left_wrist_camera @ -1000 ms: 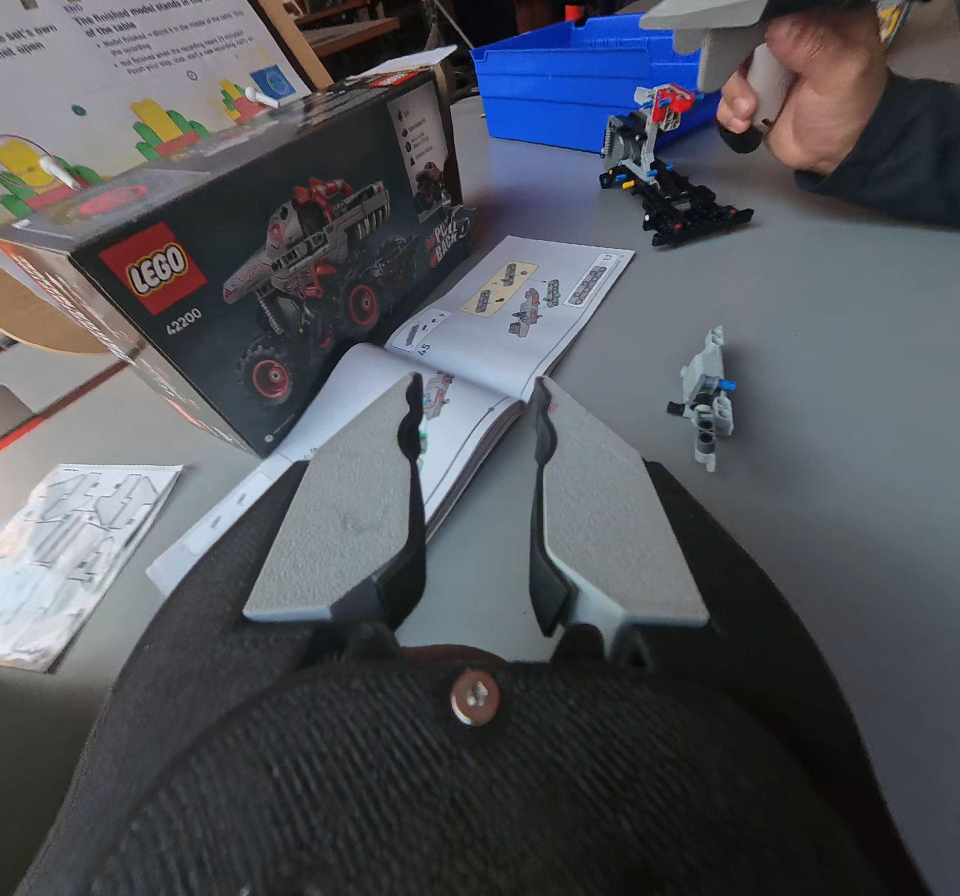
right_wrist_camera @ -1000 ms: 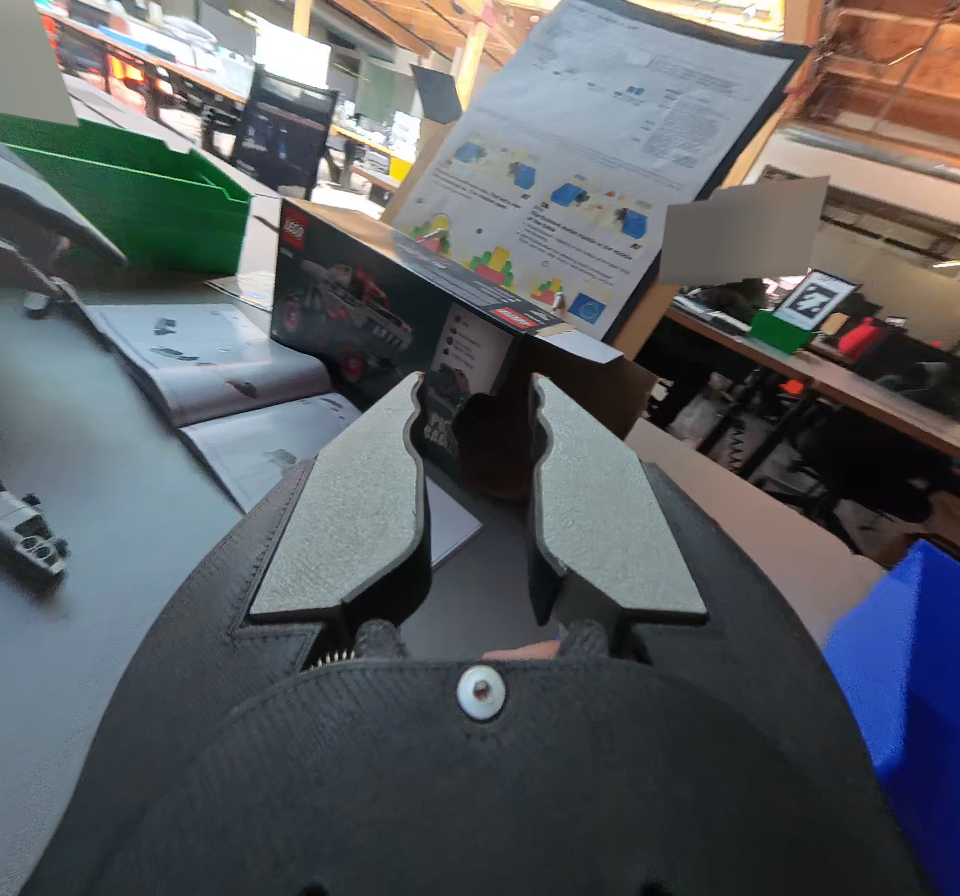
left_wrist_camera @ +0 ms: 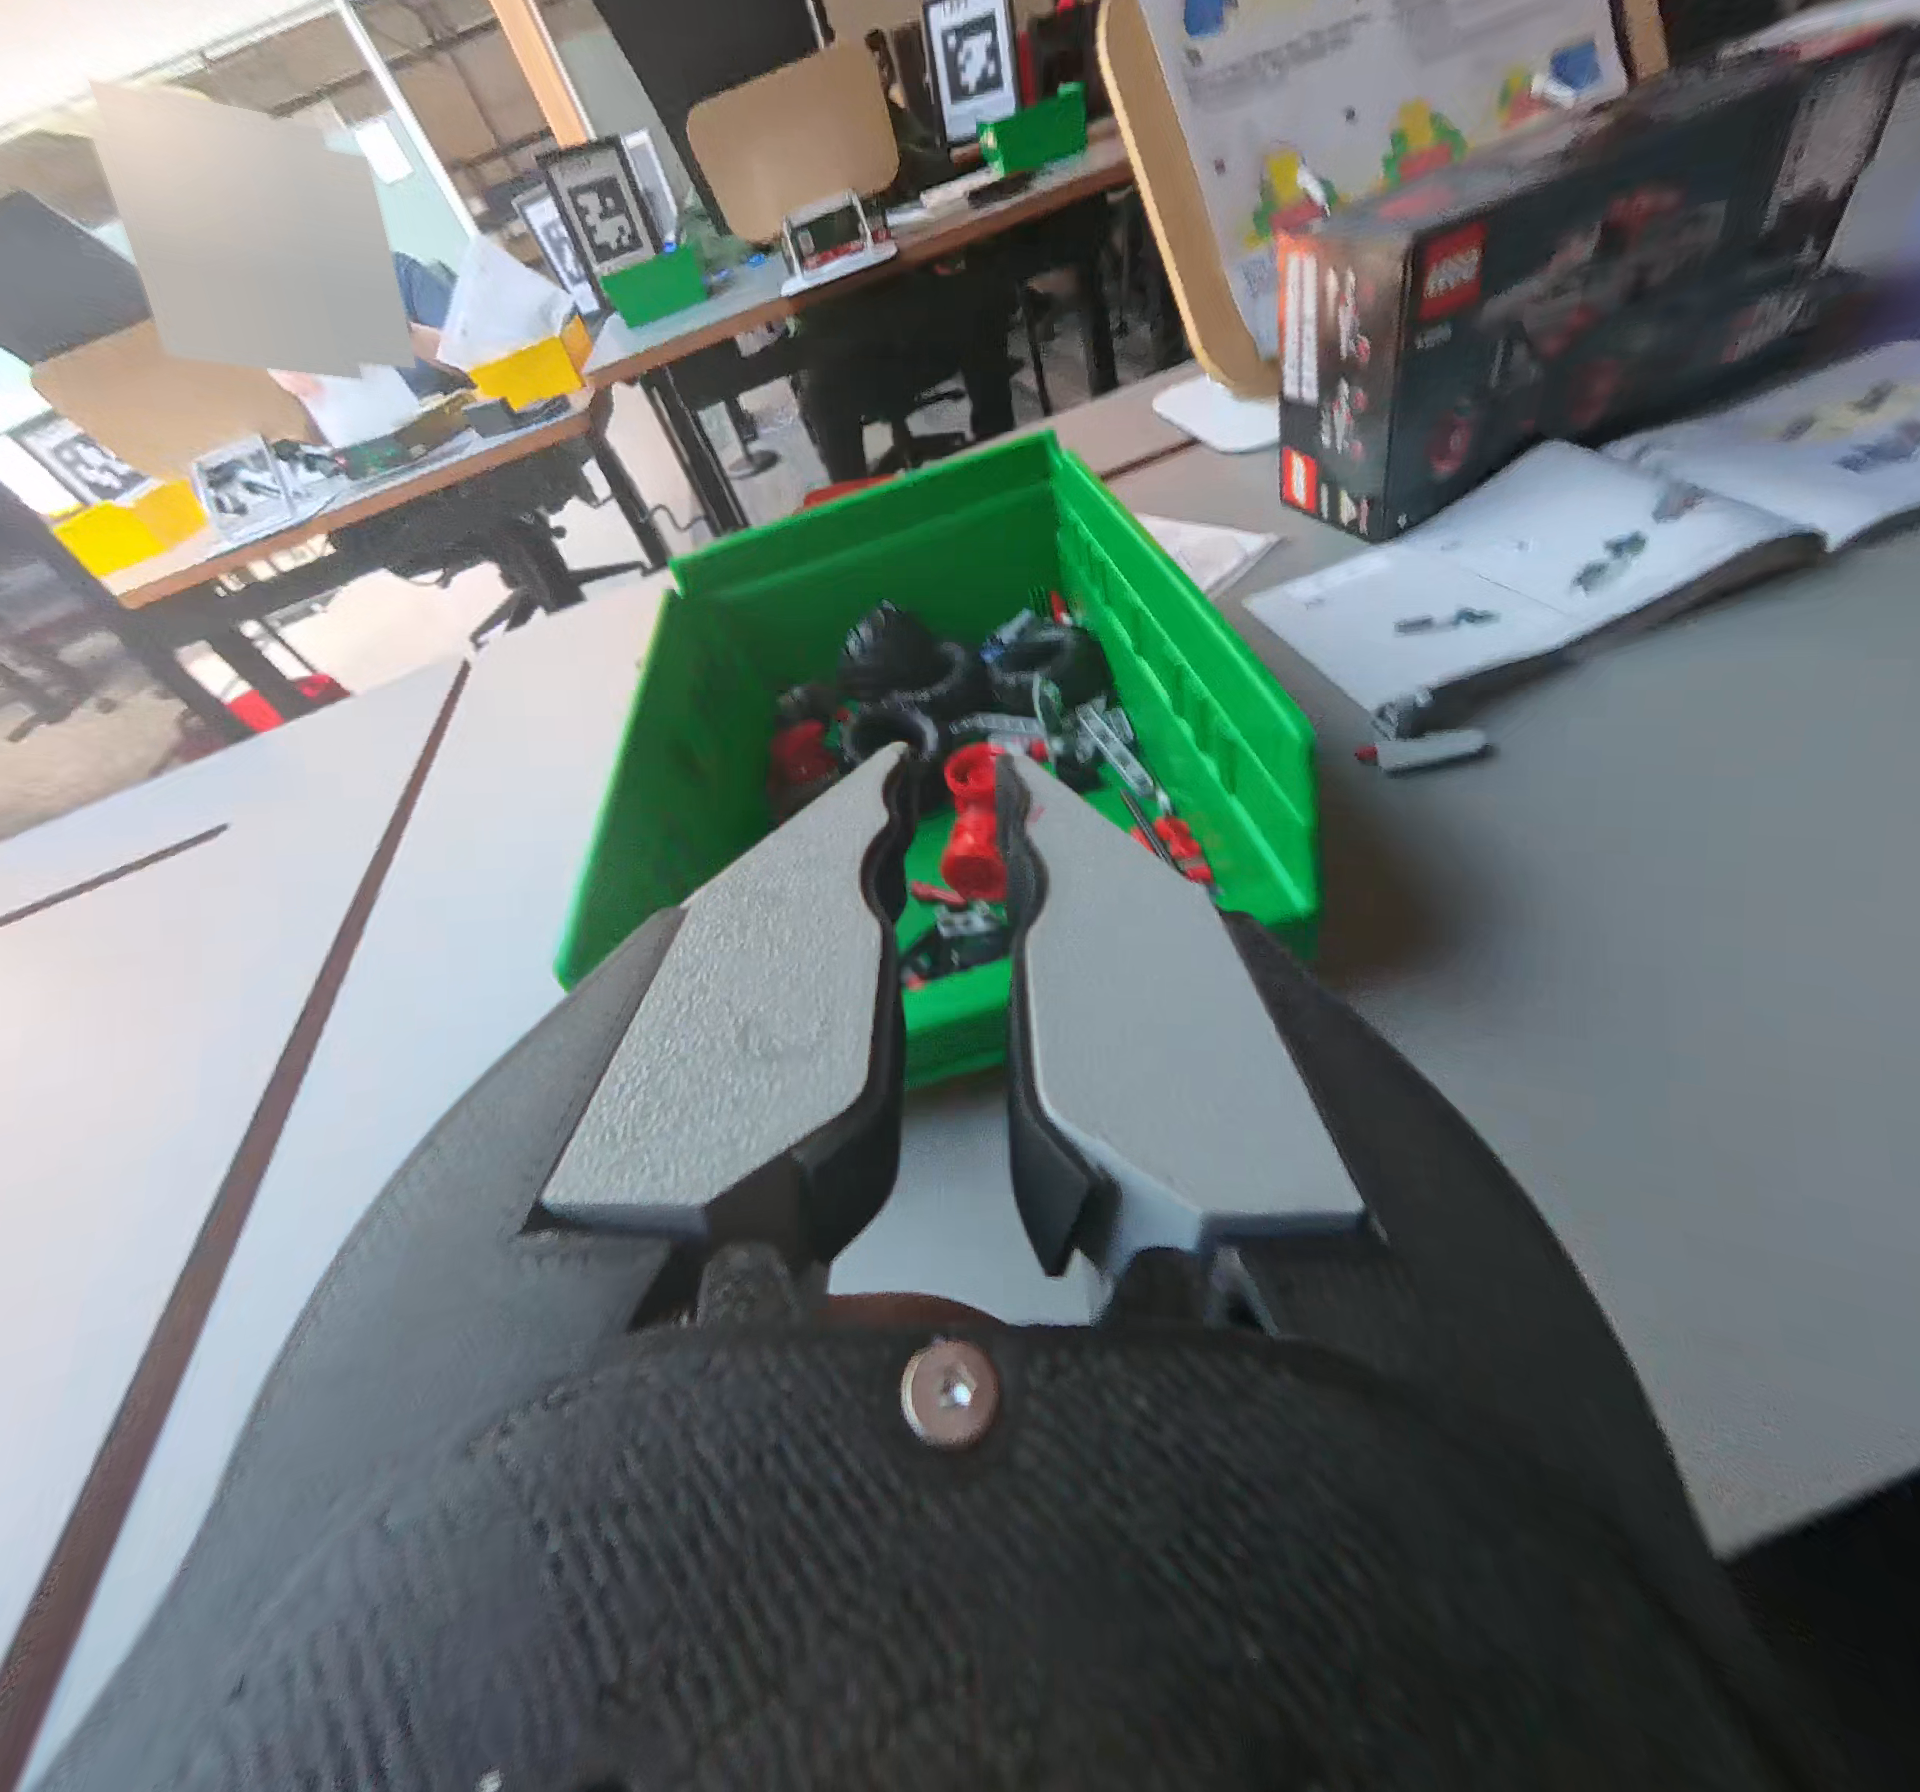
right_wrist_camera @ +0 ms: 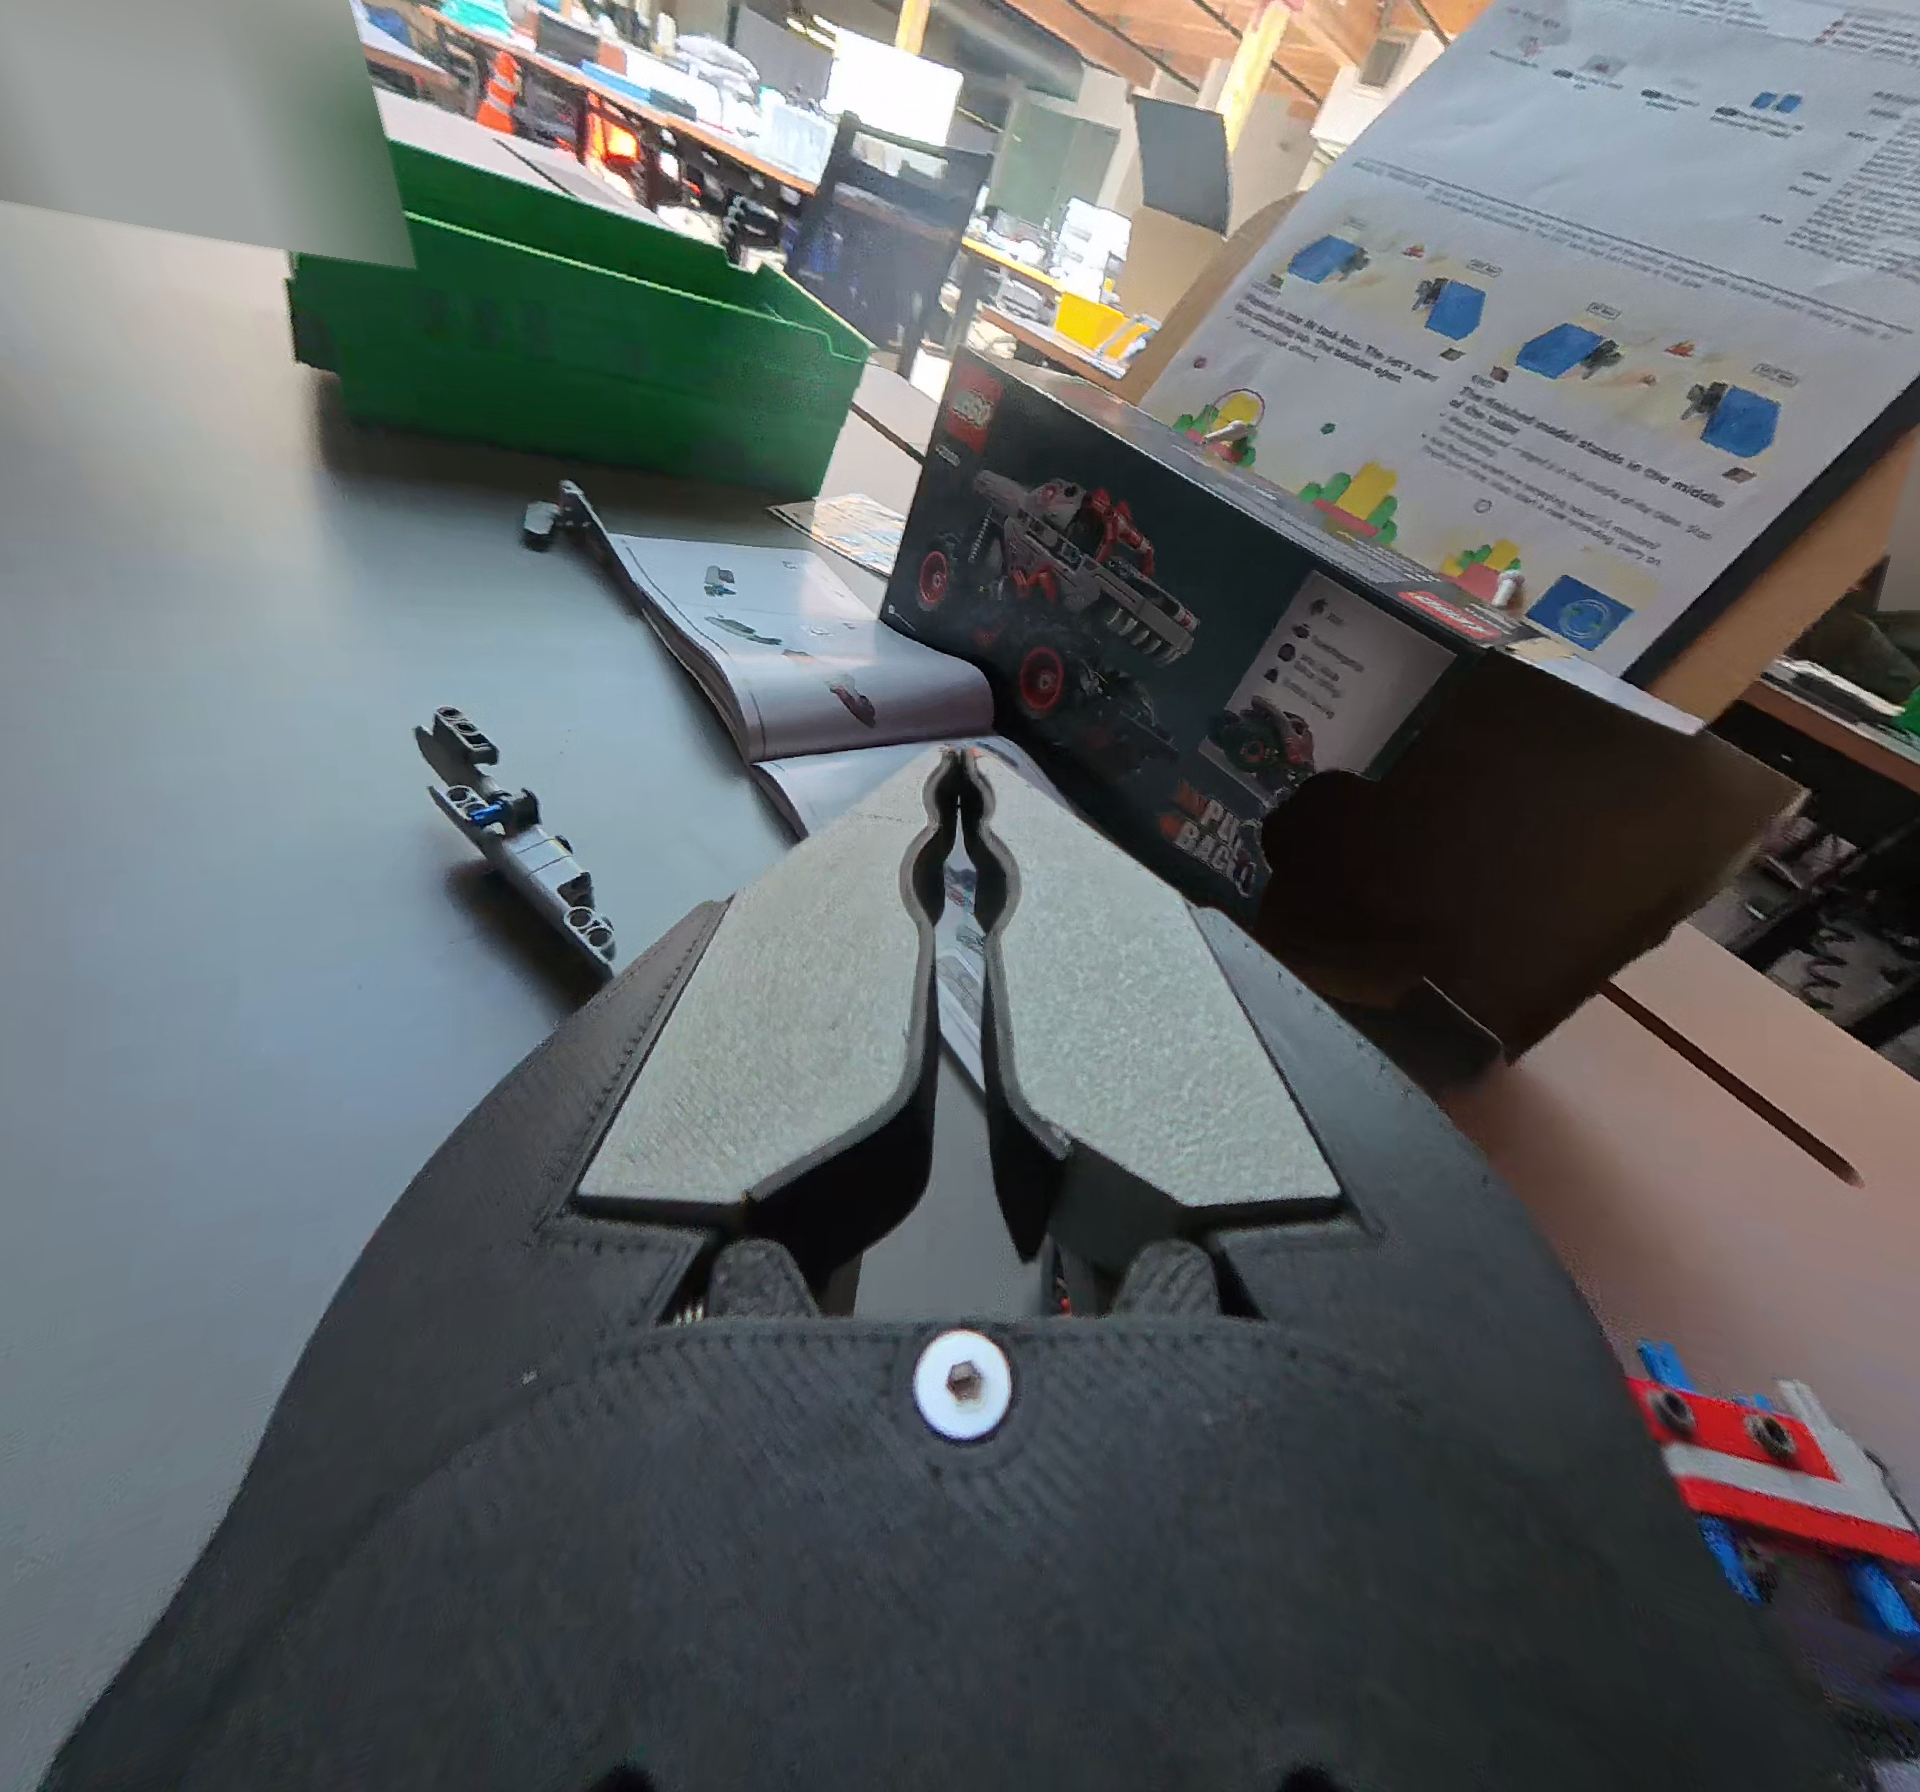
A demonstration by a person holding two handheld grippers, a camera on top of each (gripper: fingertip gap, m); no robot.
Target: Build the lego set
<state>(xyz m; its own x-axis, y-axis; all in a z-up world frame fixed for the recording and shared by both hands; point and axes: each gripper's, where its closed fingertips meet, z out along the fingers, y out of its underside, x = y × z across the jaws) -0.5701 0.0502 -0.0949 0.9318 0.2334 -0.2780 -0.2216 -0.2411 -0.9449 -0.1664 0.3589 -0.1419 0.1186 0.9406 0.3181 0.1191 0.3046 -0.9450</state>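
Observation:
My left gripper [left_wrist_camera: 954, 763] is open with a narrow gap and hovers over the near end of the green bin [left_wrist_camera: 1195, 703]. The bin holds loose Lego parts: black tyres [left_wrist_camera: 904, 662], grey beams and a red hub piece [left_wrist_camera: 971, 823] that shows between my fingers, lying below them. My right gripper [right_wrist_camera: 958, 763] is shut and empty, low over the open instruction booklet [right_wrist_camera: 800, 662]. A grey Lego subassembly [right_wrist_camera: 509, 838] lies on the table to its left. A red, white and blue partial model [right_wrist_camera: 1766, 1472] shows at the bottom right.
The Lego box [right_wrist_camera: 1143, 620] [left_wrist_camera: 1558, 308] stands behind the booklet [left_wrist_camera: 1558, 558], with an instruction board [right_wrist_camera: 1610, 236] leaning behind it. A small grey piece [left_wrist_camera: 1423, 750] [right_wrist_camera: 556, 516] lies by the booklet's edge. The green bin [right_wrist_camera: 582, 340] sits far left. Other tables stand beyond. Left tips to right tips: about 50 cm. My right gripper is the nearer one to the grey Lego subassembly [right_wrist_camera: 509, 838]: about 15 cm, against 45 cm.
My left gripper has swung left from the booklet to the green bin, and its jaws have narrowed. My right gripper has shut and tipped down toward the booklet.

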